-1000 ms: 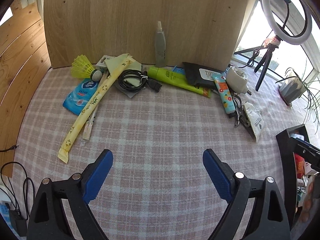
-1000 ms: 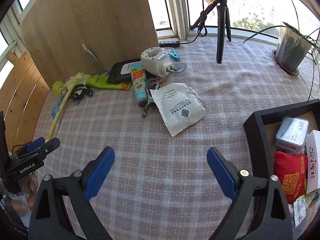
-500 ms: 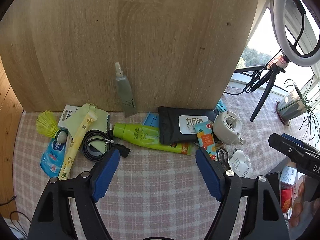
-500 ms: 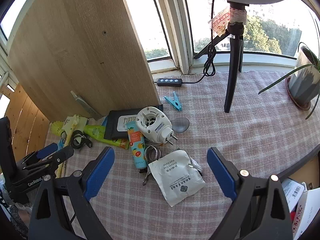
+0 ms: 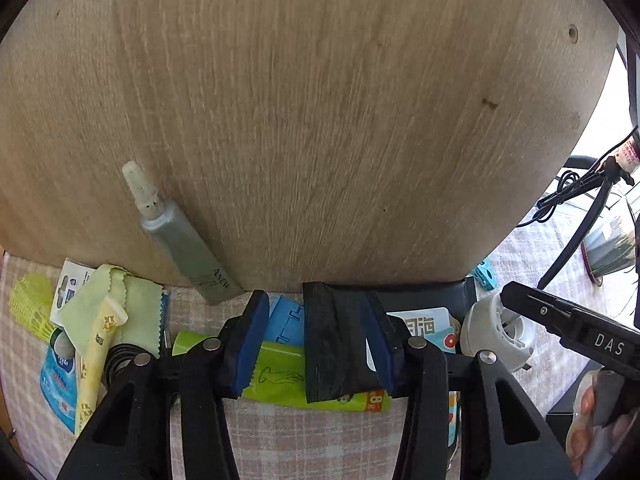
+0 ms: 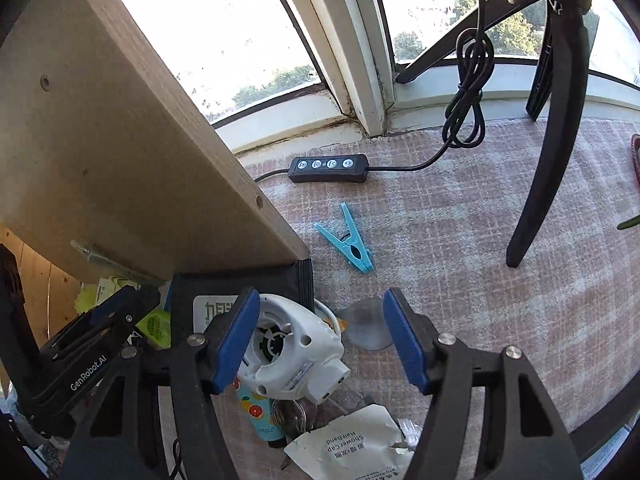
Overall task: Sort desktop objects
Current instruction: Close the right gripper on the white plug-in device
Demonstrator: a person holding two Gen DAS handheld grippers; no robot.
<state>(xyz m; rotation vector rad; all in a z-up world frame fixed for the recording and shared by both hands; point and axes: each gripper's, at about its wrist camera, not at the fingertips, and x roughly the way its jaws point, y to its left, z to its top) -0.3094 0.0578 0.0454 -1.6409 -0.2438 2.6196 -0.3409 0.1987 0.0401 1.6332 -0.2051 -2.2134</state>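
Note:
My left gripper [image 5: 316, 344] hangs low over the clutter at the foot of the wooden board. Its blue pads straddle the crumpled left end of the black wet-wipes pack [image 5: 336, 344], which touches the right pad; a gap stays at the left pad. A green tube [image 5: 288, 380] lies under it. My right gripper [image 6: 320, 344] is open, its left pad beside the white plug-in device [image 6: 288, 356]; a clear disc [image 6: 366, 326] lies between the pads. The black pack [image 6: 256, 284] also shows there.
A grey tube [image 5: 188, 252] leans on the wooden board [image 5: 312, 112]. A yellow-green cloth [image 5: 116, 308], yellow stick [image 5: 96, 356] and shuttlecock [image 5: 28, 308] lie left. A blue clothes peg [image 6: 348, 244], remote [image 6: 328, 168], tripod leg [image 6: 548, 152] and shower-cap sachet [image 6: 352, 448] lie right.
Both grippers have moved forward and down toward the clutter at the board. The left jaws have narrowed around the end of the black pack. The right gripper now reaches the white device.

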